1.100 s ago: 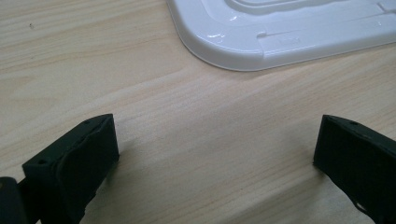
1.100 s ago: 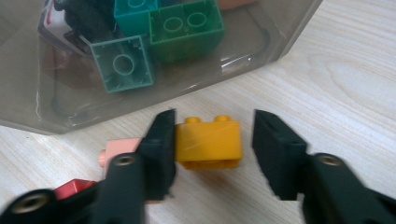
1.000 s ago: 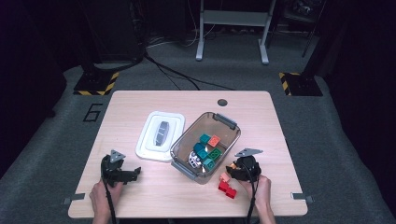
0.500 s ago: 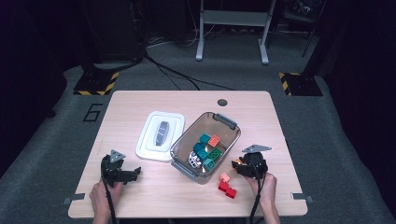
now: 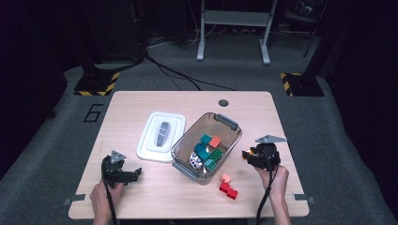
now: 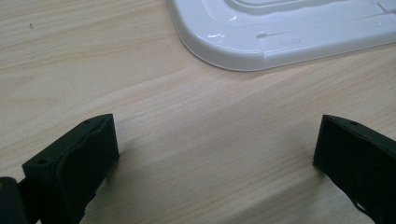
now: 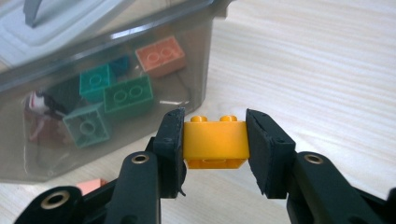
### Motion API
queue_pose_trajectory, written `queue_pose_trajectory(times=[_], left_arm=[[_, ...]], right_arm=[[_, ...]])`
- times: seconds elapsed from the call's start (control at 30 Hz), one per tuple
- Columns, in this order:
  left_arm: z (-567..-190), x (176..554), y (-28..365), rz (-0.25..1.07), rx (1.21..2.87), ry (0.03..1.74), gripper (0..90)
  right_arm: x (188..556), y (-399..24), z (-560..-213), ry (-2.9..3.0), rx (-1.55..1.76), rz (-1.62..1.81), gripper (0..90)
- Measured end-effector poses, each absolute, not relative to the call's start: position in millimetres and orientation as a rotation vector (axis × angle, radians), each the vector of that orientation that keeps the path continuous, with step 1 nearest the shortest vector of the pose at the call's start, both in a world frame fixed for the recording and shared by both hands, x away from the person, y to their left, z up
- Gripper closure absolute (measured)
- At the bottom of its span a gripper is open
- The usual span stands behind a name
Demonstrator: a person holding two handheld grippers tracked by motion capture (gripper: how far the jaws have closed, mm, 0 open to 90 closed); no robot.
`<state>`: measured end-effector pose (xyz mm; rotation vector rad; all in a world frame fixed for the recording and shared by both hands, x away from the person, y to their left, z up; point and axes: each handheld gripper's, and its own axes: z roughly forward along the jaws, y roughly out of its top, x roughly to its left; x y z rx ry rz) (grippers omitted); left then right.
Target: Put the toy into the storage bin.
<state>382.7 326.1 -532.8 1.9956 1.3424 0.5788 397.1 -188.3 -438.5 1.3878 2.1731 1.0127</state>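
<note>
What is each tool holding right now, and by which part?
The right tool clamps a yellow brick by its two short end faces, studs up. The left tool holds nothing; its jaws stand open over the table.

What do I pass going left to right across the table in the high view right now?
Left gripper with open fingers → white plastic lid → clear grey plastic bin holding bricks → red and pink bricks on the wooden table → right gripper clamping a yellow brick.

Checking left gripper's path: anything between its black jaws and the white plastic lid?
Nothing: in the left gripper view, bare wooden table runs from the left gripper to the white plastic lid.
</note>
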Motion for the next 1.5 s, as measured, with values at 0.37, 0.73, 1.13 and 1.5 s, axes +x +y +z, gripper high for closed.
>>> queue_pose_trajectory(times=[0.37,0.73,1.13,1.5], left_arm=[[-532.8,382.7,326.1,0.578,1.995,1.343,0.0],[-532.8,382.7,326.2,0.58,1.996,1.342,0.0],[-532.8,382.7,326.1,0.578,1.996,1.343,0.0],[-532.8,382.7,326.1,0.578,1.995,1.343,0.0]], right_arm=[[403.4,-198.4,-412.5,2.108,1.392,1.046,58.7],[409.1,-193.3,-380.2,2.071,1.362,1.086,58.7],[422.0,-172.4,-358.5,2.084,1.309,1.089,58.7],[440.5,-144.4,-364.2,2.14,1.297,1.059,58.6]])
